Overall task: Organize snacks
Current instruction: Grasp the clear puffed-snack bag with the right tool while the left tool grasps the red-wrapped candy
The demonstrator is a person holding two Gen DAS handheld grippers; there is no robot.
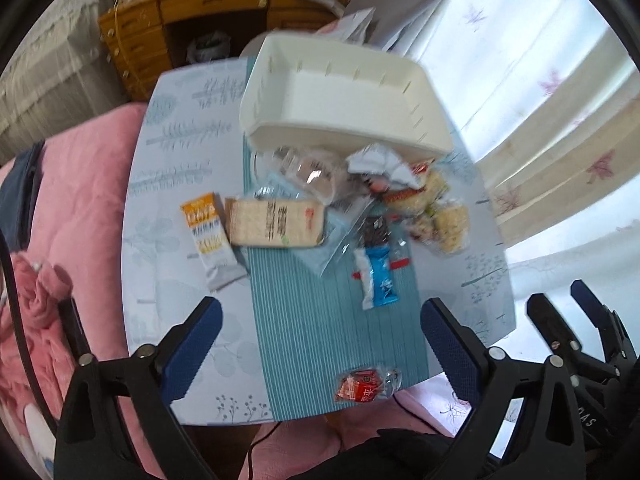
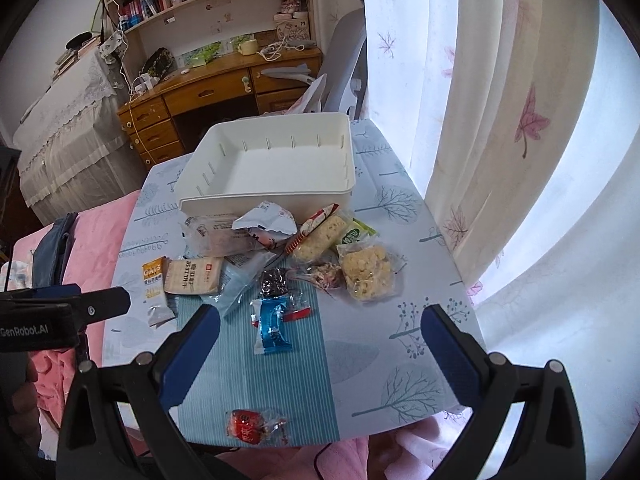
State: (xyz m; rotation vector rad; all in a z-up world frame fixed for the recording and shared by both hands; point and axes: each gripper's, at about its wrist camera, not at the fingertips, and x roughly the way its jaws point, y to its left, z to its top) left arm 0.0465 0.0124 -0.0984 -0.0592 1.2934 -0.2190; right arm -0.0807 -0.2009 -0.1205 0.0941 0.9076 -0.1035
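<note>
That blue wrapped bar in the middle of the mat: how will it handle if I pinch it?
The blue bar is probably light and fairly stiff, being a flat sealed pack. Its glossy film may slip between fingers. The crimped white end looks floppy, so a mid-body pinch seems safer.

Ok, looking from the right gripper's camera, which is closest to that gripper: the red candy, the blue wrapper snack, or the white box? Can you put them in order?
1. Red candy: nearest the right gripper, at the table's near edge, slightly left.
2. Blue wrapper snack: mid-table on the striped mat.
3. White box: farthest, at the back of the table, empty.
</note>
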